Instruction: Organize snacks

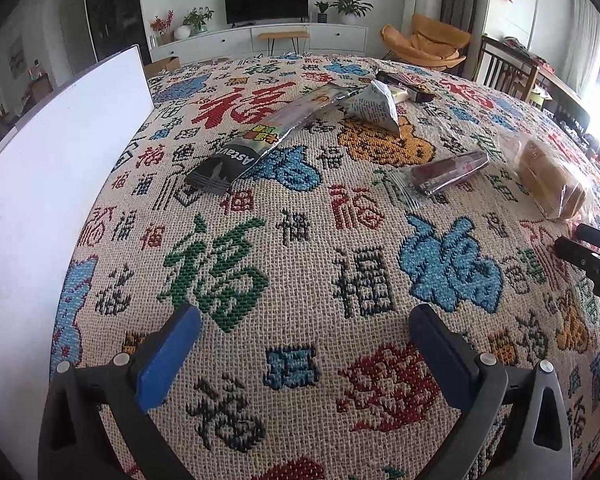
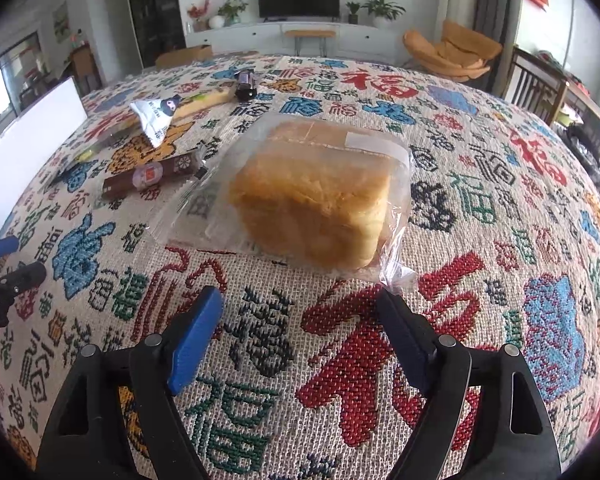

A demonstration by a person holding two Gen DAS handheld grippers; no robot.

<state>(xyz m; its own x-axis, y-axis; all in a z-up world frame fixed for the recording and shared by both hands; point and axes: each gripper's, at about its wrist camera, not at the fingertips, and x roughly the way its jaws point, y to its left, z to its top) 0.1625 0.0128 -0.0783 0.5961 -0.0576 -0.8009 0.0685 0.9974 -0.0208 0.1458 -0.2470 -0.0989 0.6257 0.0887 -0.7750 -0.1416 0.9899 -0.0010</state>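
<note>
A bagged loaf of bread [image 2: 316, 200] lies just ahead of my right gripper [image 2: 300, 300], which is open with nothing between its blue pads; the bag's twisted corner nearly touches the right finger [image 2: 404, 332]. The same bread [image 1: 548, 184] shows at the right of the left wrist view. My left gripper [image 1: 304, 320] is open over bare cloth. Farther off lie a long black and silver snack pack [image 1: 260, 136], a brown bar [image 1: 448, 170], a white triangular packet [image 1: 374, 106] and a dark wrapped cake [image 1: 406, 86].
A patterned woven cloth [image 1: 300, 248] covers the table. A white box wall [image 1: 60, 184] stands along the left edge. The right gripper's tips [image 1: 580, 248] reach in from the right of the left wrist view. Chairs and a TV cabinet stand beyond the table.
</note>
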